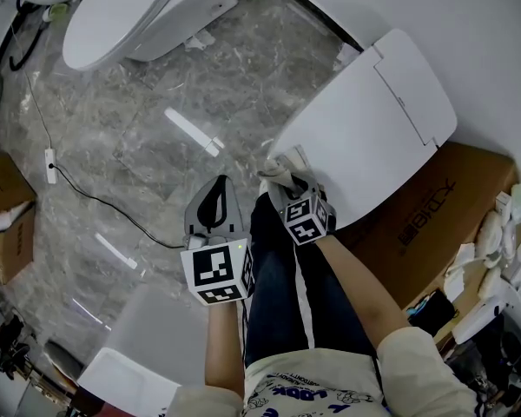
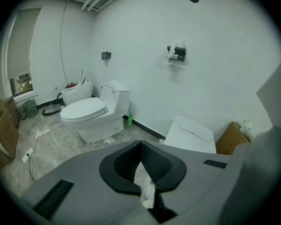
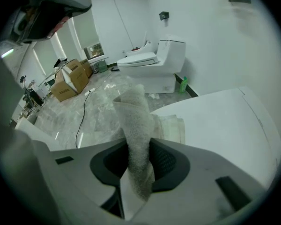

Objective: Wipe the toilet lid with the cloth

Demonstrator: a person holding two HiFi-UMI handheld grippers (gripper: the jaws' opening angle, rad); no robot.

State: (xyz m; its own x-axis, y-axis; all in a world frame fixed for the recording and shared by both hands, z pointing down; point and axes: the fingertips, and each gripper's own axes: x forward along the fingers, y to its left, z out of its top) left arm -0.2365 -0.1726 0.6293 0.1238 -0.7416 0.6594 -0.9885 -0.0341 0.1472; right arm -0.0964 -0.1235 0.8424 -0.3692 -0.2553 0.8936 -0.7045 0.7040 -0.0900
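Observation:
The white toilet lid (image 1: 373, 120) lies shut at the right in the head view. My right gripper (image 1: 285, 186) is at its near left edge, shut on a pale, fluffy cloth (image 1: 280, 168). In the right gripper view the cloth (image 3: 136, 121) stands up between the jaws of the right gripper (image 3: 138, 150), and a folded part of it rests on the lid (image 3: 220, 121). My left gripper (image 1: 214, 191) hovers over the floor left of the lid, its jaws together with nothing in them. The left gripper (image 2: 140, 146) faces the lid (image 2: 192, 135) from a short way off.
A second white toilet (image 1: 130, 16) stands at the far left, with a green bottle (image 2: 128, 121) beside it. A brown cardboard box (image 1: 443, 207) sits right of the lid. A cable with a plug strip (image 1: 50, 165) runs over the marble floor, and more boxes (image 1: 4, 220) stand at the left.

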